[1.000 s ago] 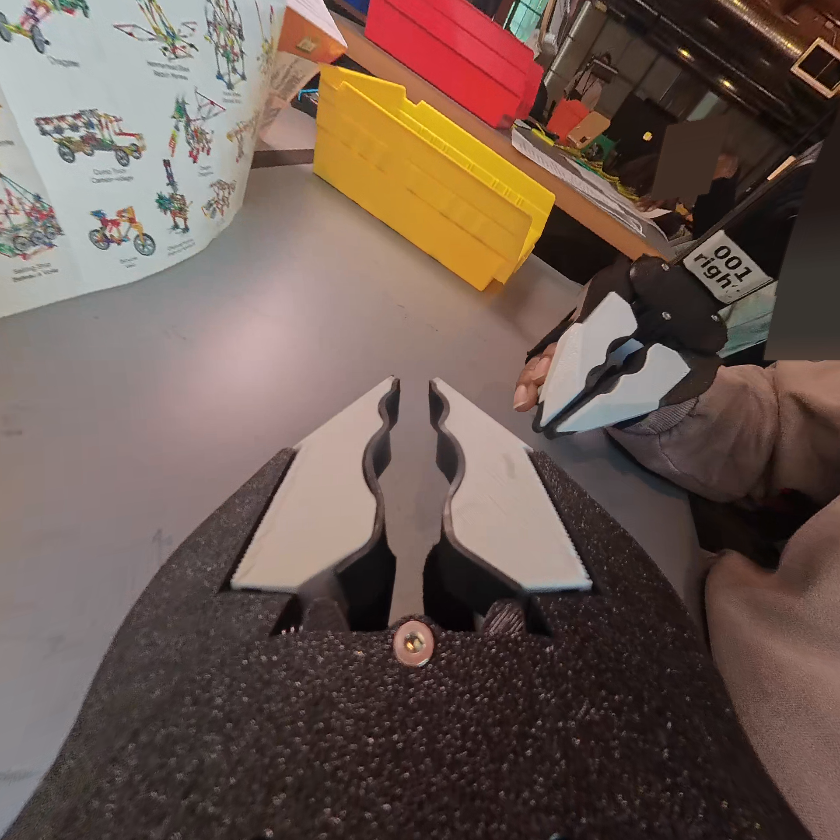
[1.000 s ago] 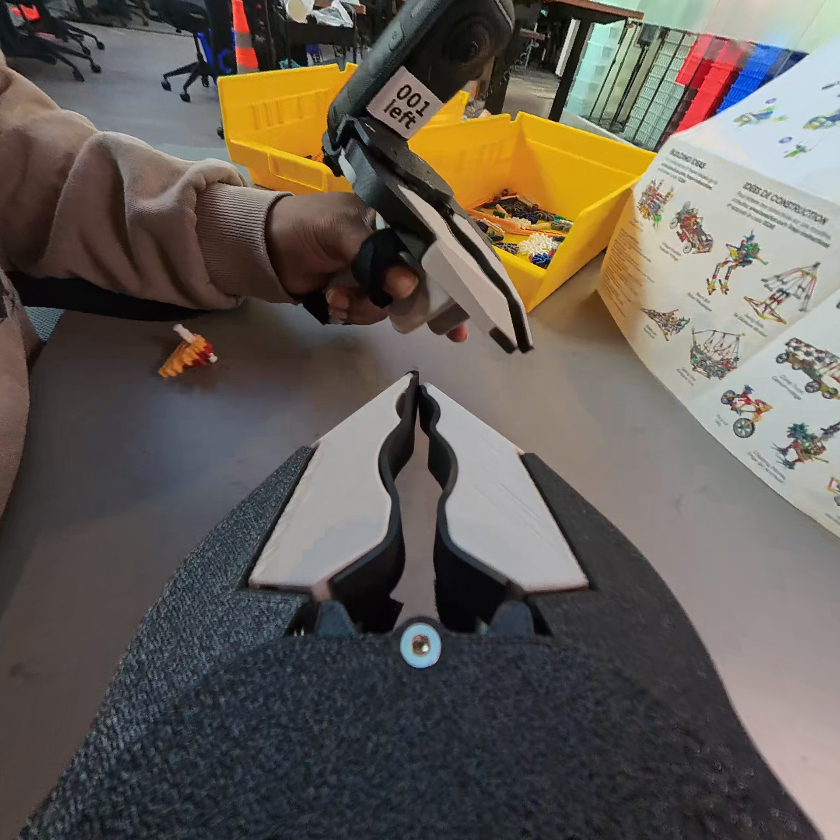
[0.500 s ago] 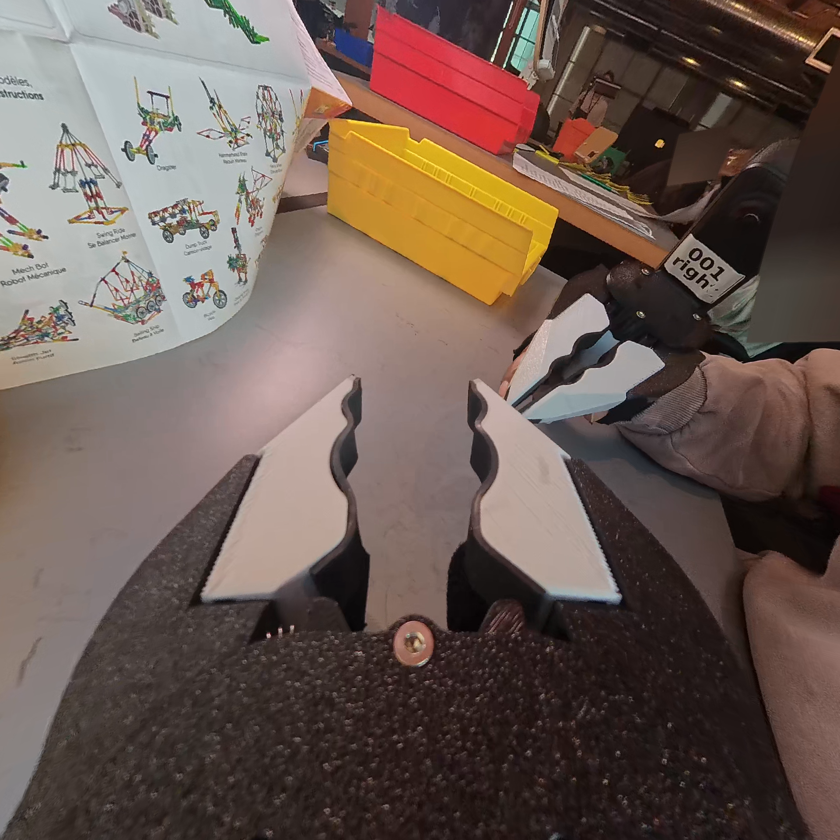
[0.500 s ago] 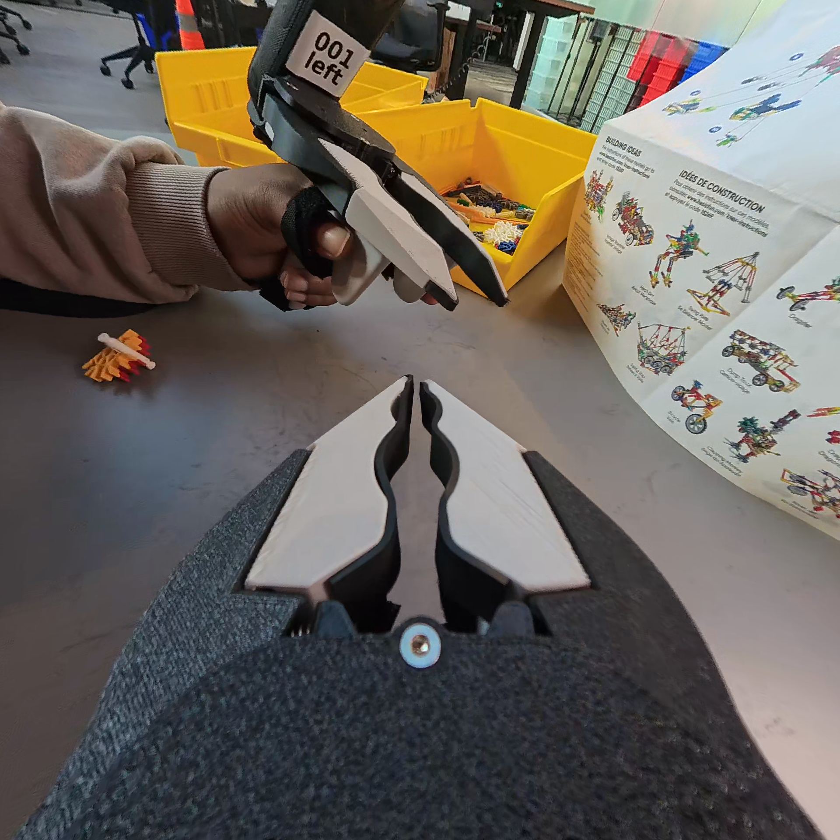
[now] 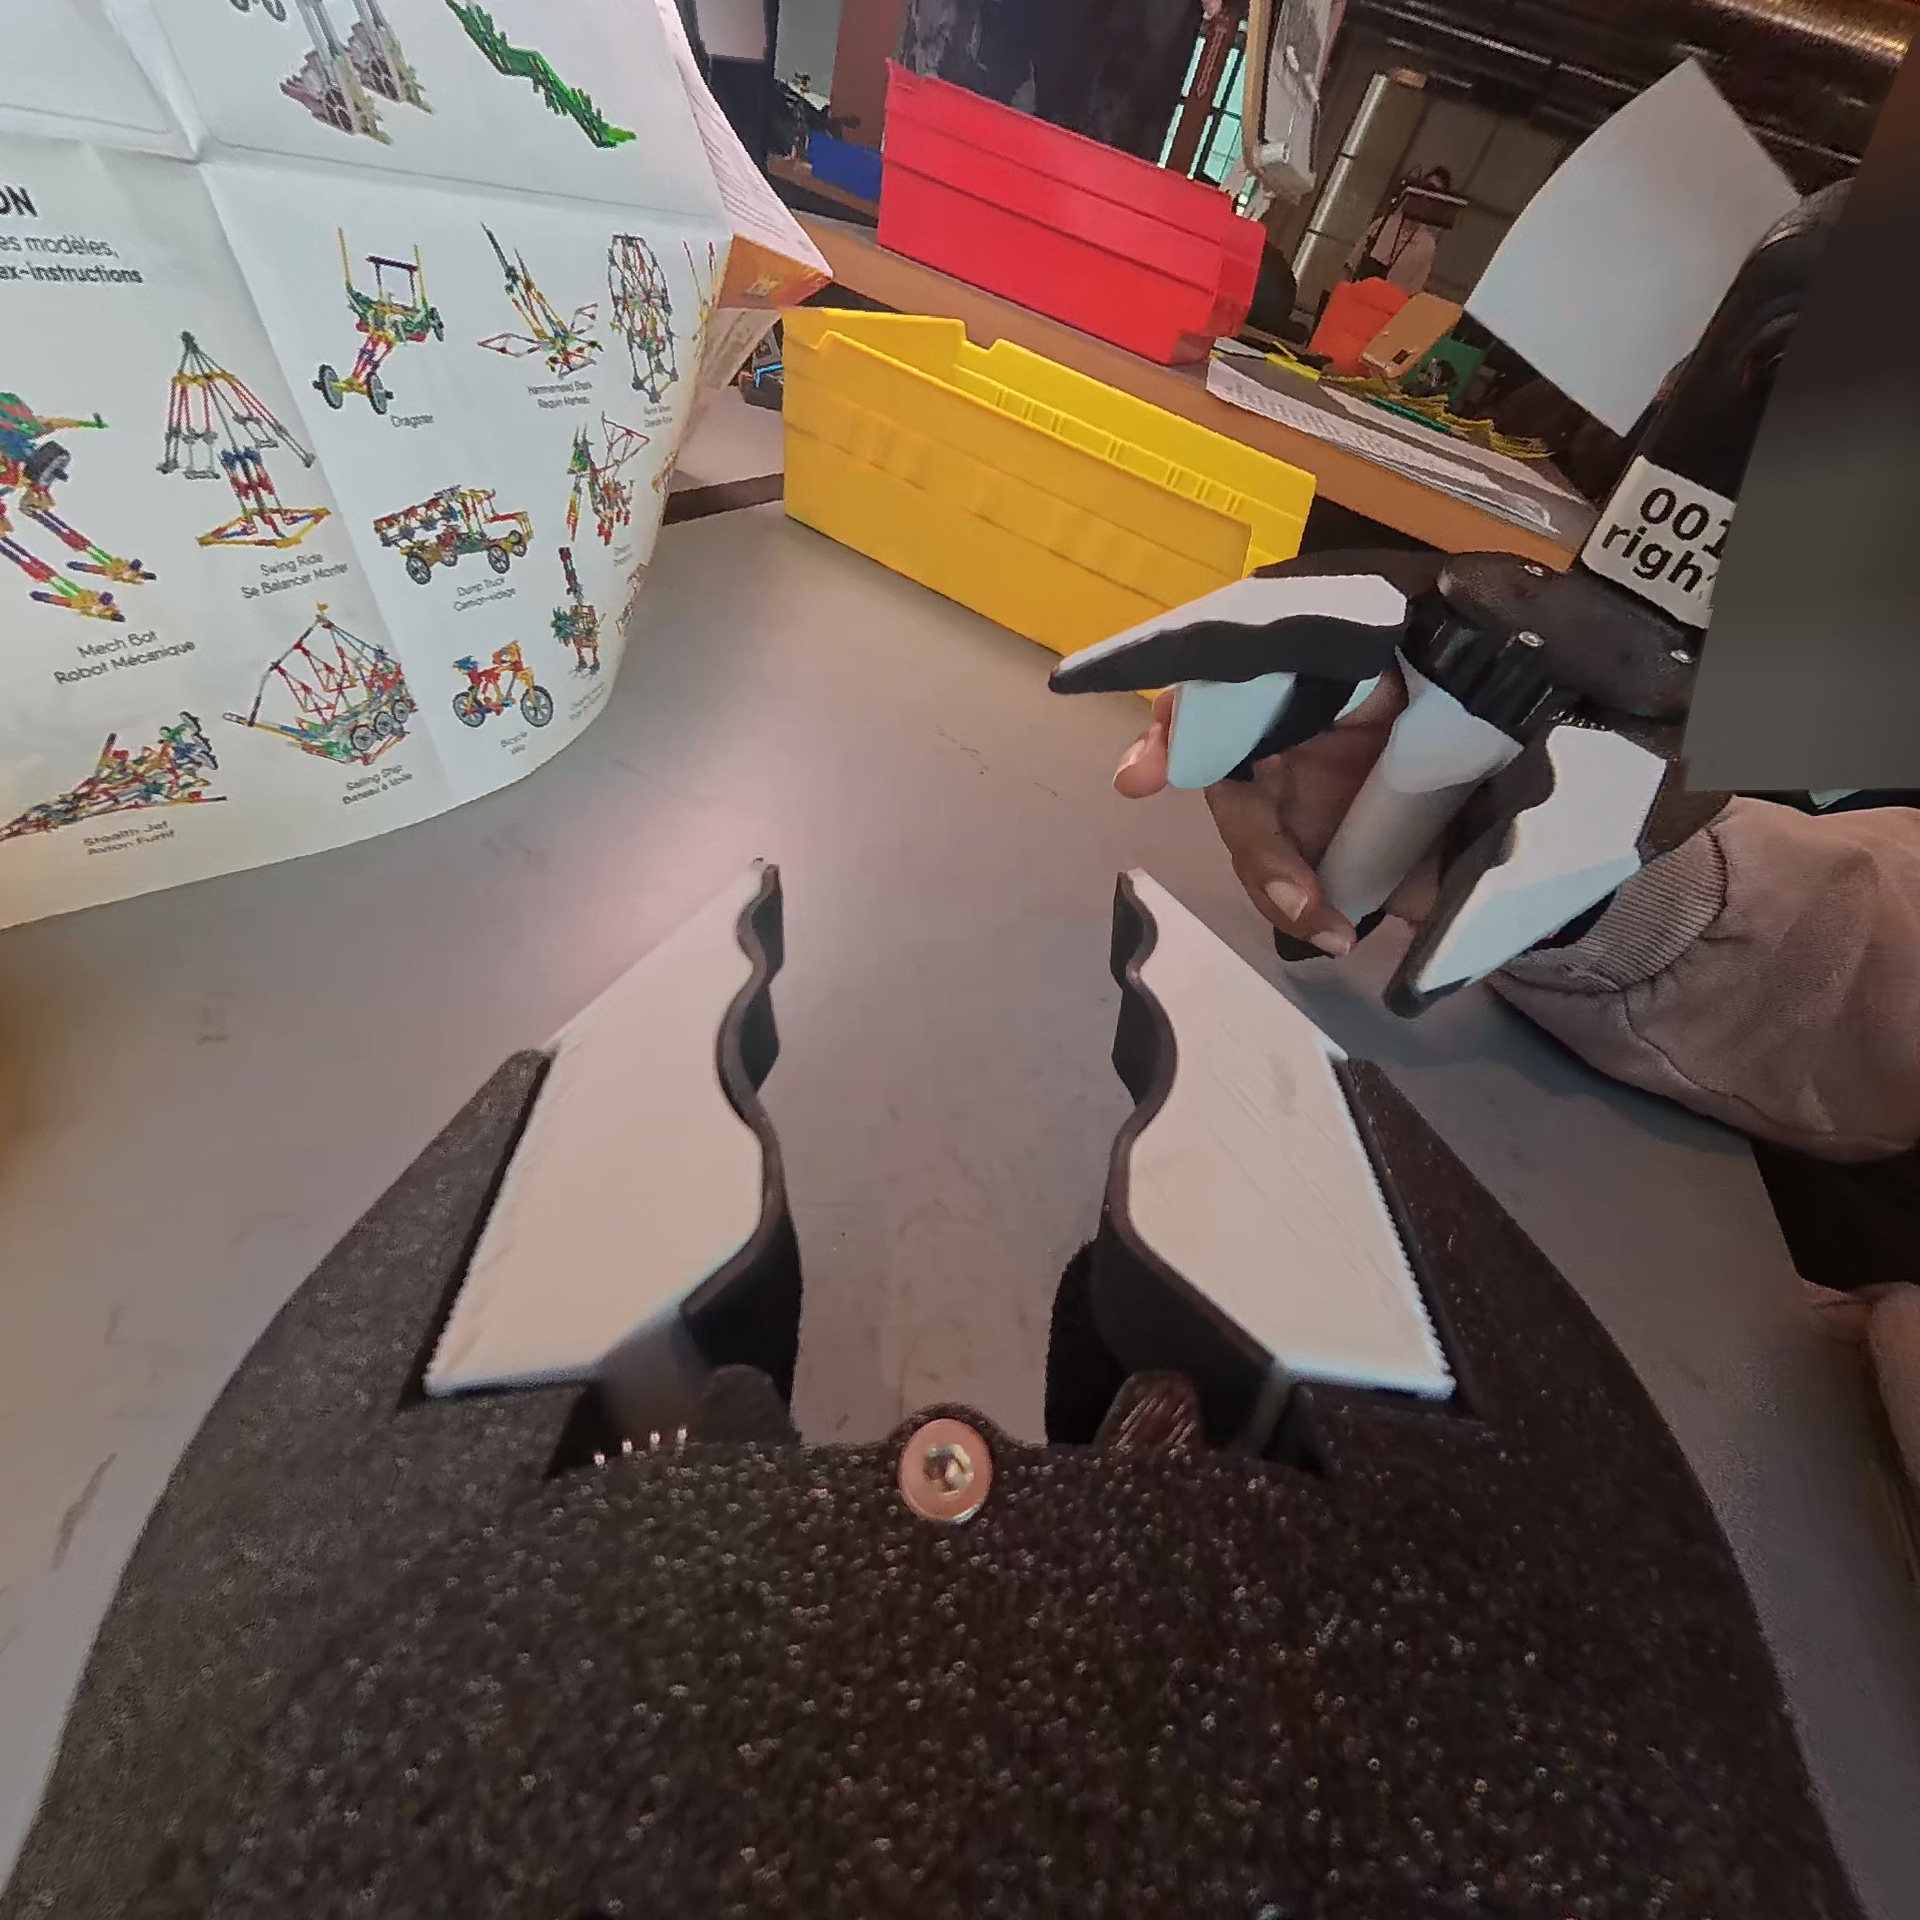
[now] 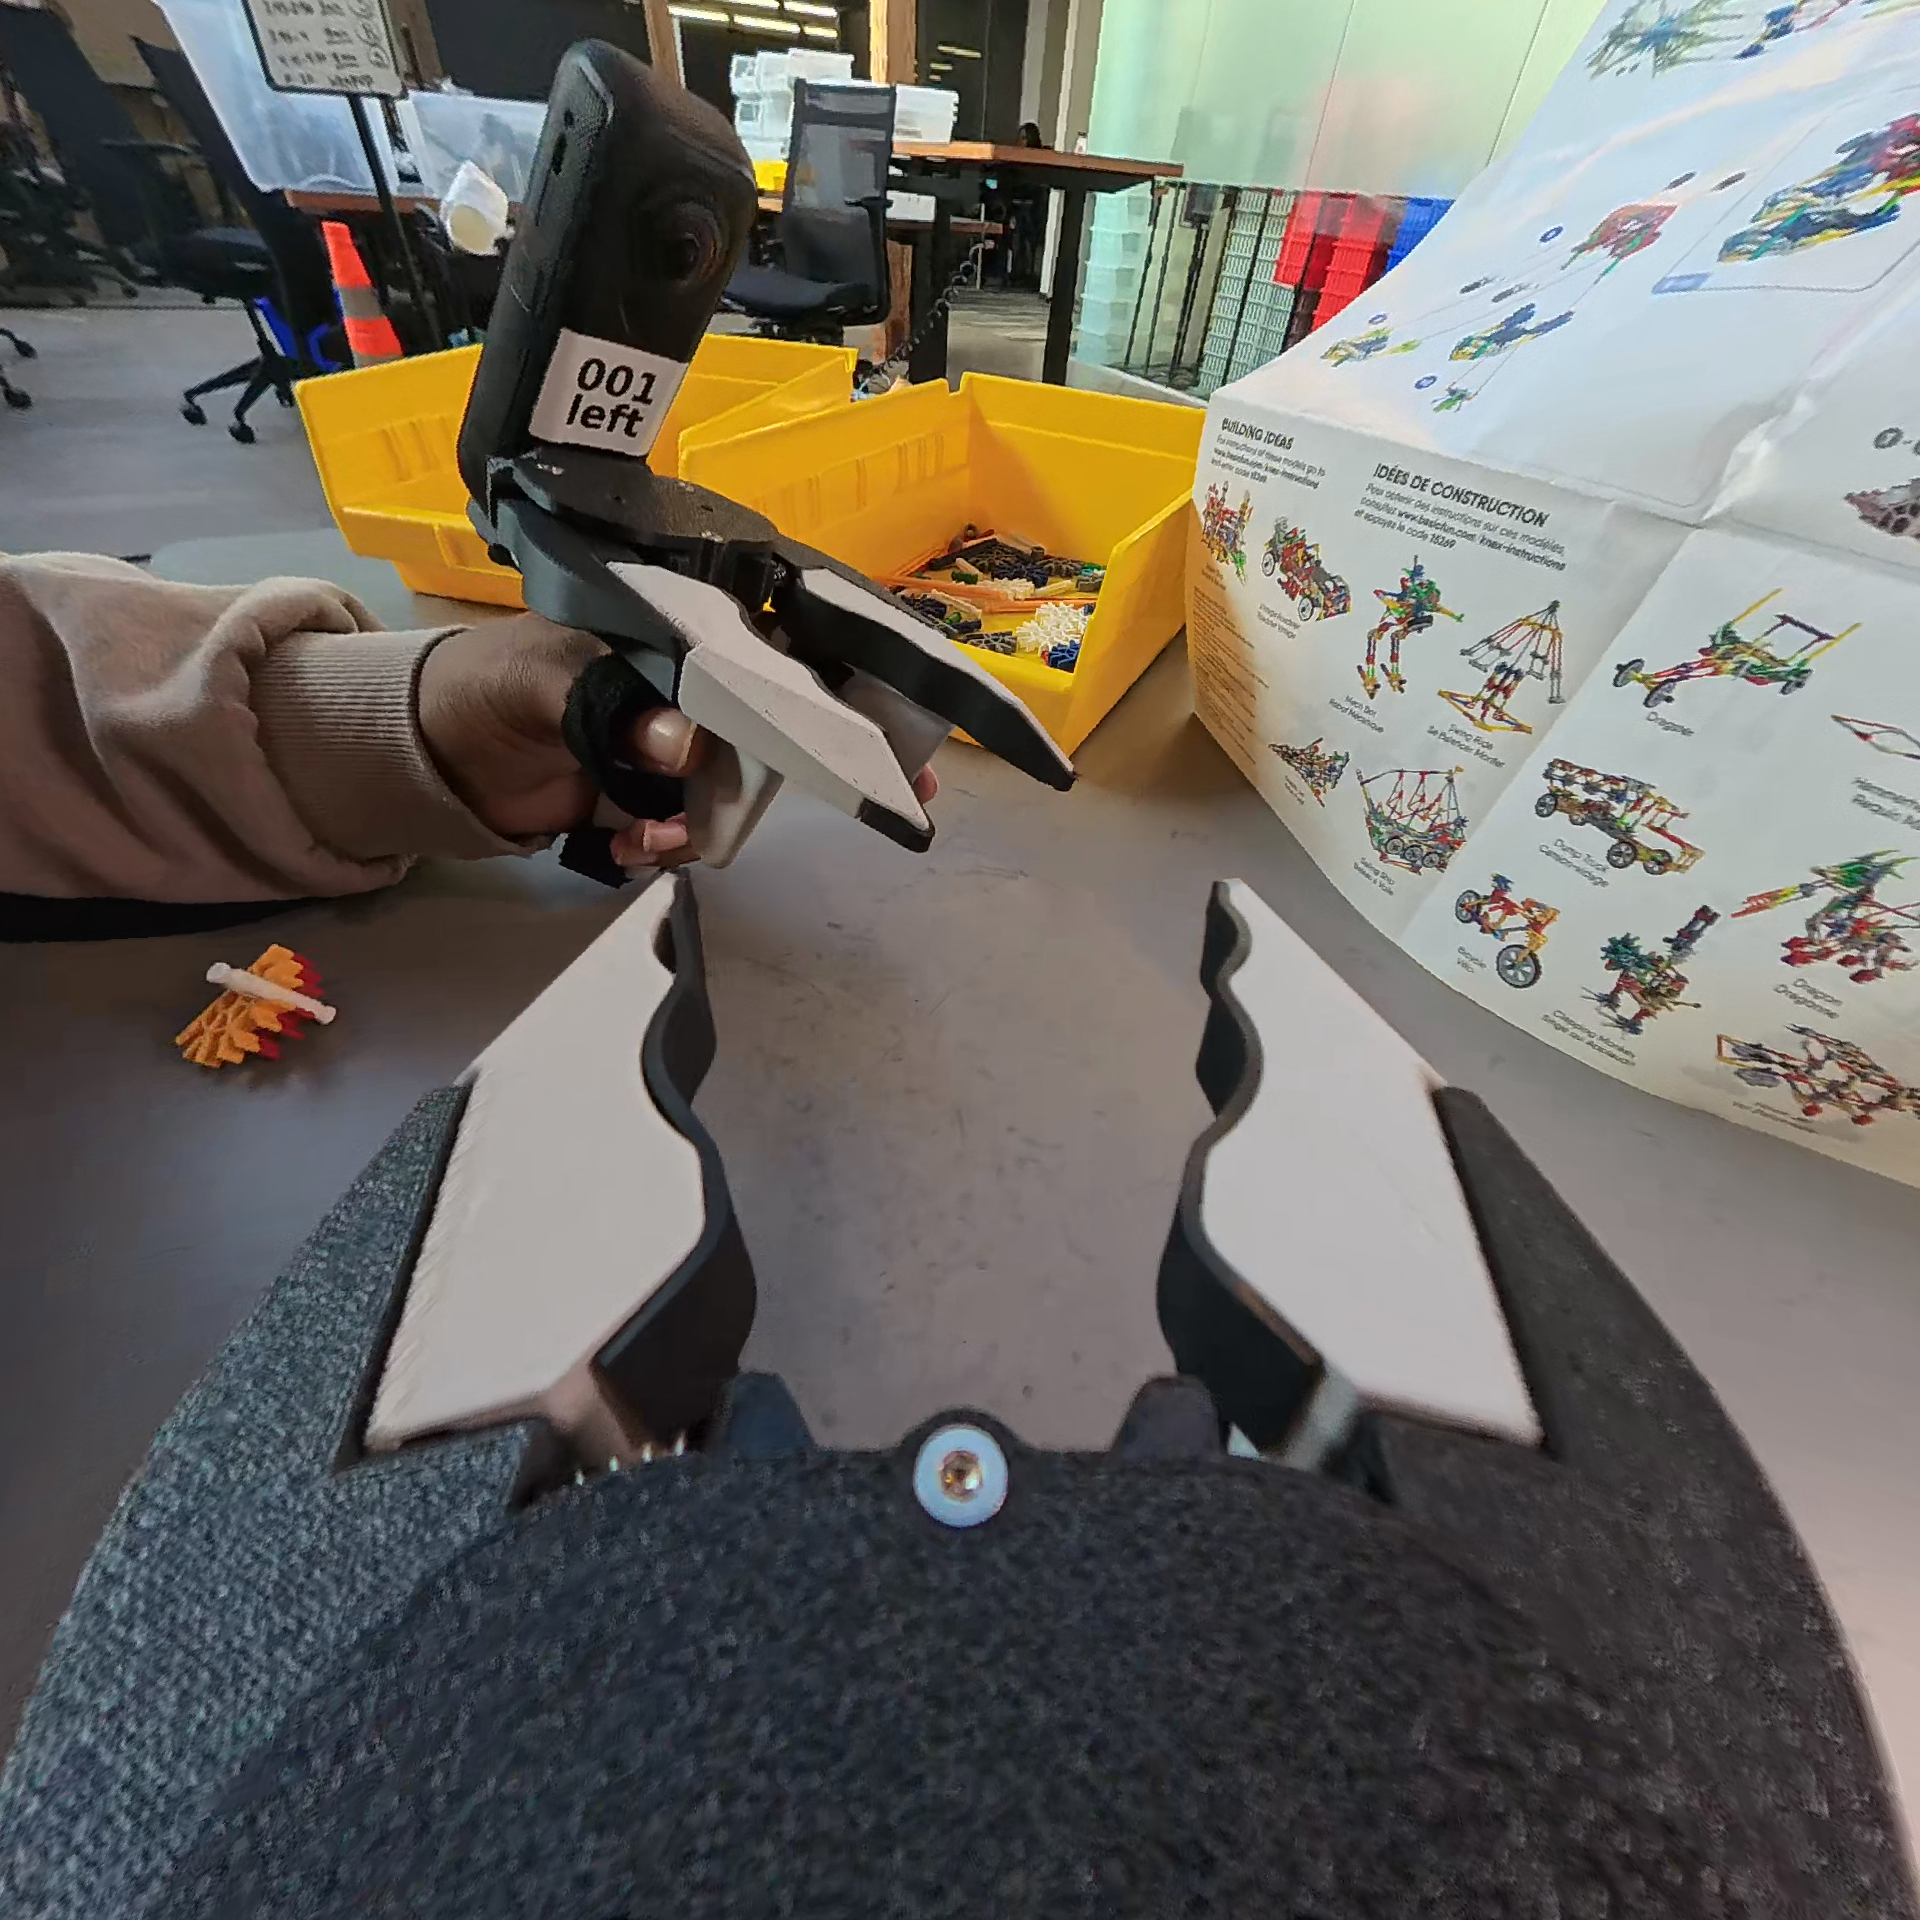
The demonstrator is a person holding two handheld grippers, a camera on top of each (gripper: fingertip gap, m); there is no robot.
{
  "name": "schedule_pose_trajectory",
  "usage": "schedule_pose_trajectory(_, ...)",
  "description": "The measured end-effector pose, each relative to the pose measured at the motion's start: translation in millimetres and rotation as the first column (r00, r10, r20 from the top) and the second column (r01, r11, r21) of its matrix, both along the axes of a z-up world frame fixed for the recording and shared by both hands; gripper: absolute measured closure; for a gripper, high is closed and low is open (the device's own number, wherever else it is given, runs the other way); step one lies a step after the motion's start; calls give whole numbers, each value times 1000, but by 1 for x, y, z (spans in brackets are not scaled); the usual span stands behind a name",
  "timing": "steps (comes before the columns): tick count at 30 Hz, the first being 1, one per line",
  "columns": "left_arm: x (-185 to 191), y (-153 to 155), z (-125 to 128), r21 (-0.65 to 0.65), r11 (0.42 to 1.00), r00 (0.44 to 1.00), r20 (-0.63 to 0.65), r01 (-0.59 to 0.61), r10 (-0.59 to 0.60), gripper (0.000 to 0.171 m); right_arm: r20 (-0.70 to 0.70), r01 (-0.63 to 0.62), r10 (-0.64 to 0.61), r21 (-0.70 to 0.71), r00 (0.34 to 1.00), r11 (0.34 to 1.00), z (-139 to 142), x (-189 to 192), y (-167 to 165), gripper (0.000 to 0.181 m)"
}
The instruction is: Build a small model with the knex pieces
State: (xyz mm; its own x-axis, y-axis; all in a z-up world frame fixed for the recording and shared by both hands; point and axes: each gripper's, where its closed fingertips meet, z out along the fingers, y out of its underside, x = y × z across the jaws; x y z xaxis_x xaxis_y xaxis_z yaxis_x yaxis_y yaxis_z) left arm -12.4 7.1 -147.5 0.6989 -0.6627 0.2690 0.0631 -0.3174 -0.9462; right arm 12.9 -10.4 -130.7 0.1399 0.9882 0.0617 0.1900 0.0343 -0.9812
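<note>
My left claw point(image 5: 943, 883) hangs over the grey surface point(image 5: 883, 748) with its fingers spread apart and nothing between them. My right claw point(image 6: 951, 894) is spread wider still, also empty, with bare surface showing through the gap.

In the left wrist view the right claw sits off to the right, gripped by my hand point(image 5: 1278, 821), one finger pointing toward the yellow bin point(image 5: 1018, 488) and the other angled down close to the surface. My sleeve point(image 5: 1725, 987) rests on the surface behind it. That bin stands side-on beyond the claw, with a red bin point(image 5: 1049, 239) farther back on another table.

In the right wrist view the left claw is ahead and to the left, held above the surface and tipped downward, its fingers parted. Behind it is an open yellow bin point(image 6: 1101, 457) holding a jumble of small coloured building pieces point(image 6: 1008, 597); a second yellow bin point(image 6: 395, 468) stands just behind and to the left of it.

A large folded sheet point(image 6: 1558, 675) printed with pictures of toy models stands curved on the surface, right of my right claw and left of my left one. A small orange, red and white toy piece point(image 6: 255, 1003) lies alone on the surface, left of my right claw and below my left sleeve, touching neither claw.
</note>
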Motion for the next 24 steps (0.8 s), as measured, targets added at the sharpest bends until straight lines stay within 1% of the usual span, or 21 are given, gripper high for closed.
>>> schedule_pose_trajectory(2,-2,2,1,10,1000,1000,1,-18,18,108,-14,13,-13,2,1000,1000,5,2,1,76)
schedule_pose_trajectory(4,-5,4,1,13,999,999,0,-34,34,108,5,8,-8,3,1000,1000,5,3,0,75)
schedule_pose_trajectory(8,-9,3,0,11,999,999,-11,-47,47,108,-1,2,-2,7,1000,1000,5,4,-1,90)
schedule_pose_trajectory(11,-11,3,1,19,998,998,-13,-54,54,107,0,-8,8,-11,1000,1000,0,3,-2,98)
schedule_pose_trajectory(15,-16,3,4,45,997,997,-37,-68,70,104,10,5,-5,-22,1000,1000,-5,2,2,97)
schedule_pose_trajectory(19,-32,3,10,67,988,985,-98,-137,143,103,17,27,-26,-22,1000,999,-5,-2,12,95)
schedule_pose_trajectory(22,-43,-9,13,35,977,966,-150,-208,211,103,34,27,-26,-34,999,999,-6,-7,16,91)
schedule_pose_trajectory(24,-48,-22,13,23,962,942,-200,-272,271,102,57,21,-19,-38,998,999,-9,-11,15,91)
